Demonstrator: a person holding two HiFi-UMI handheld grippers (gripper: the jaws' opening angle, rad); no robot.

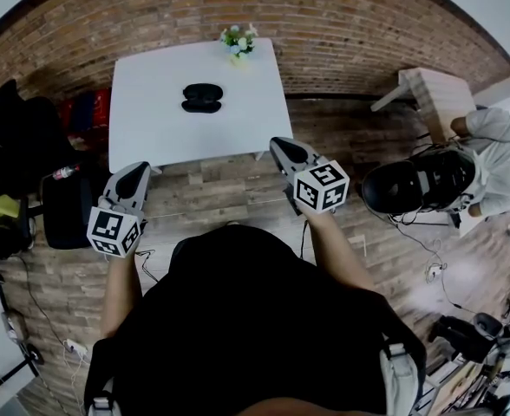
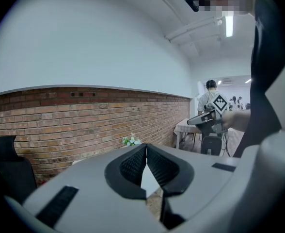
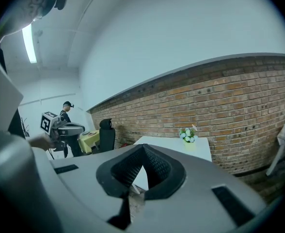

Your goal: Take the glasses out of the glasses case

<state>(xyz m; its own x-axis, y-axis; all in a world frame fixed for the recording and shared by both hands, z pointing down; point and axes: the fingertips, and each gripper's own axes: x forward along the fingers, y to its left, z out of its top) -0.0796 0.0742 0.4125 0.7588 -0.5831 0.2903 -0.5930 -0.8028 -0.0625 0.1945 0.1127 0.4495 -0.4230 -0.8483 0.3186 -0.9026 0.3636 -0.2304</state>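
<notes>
A black glasses case (image 1: 202, 97) lies near the middle of the white table (image 1: 151, 128), far ahead of me. It shows as two dark lobes, and I cannot tell whether glasses are inside. My left gripper (image 1: 136, 170) hangs over the wooden floor short of the table's near left corner, shut and empty. My right gripper (image 1: 281, 146) is held off the table's near right corner, also shut with nothing in it. In the left gripper view the jaws (image 2: 146, 147) meet at the tips; in the right gripper view the jaws (image 3: 143, 147) do the same.
A small pot of flowers (image 1: 238, 40) stands at the table's far edge by the brick wall. A black chair (image 1: 21, 133) and a dark bag (image 1: 64, 211) stand to the left. A seated person (image 1: 489, 159) and a wooden table (image 1: 433, 89) are to the right. Cables lie on the floor.
</notes>
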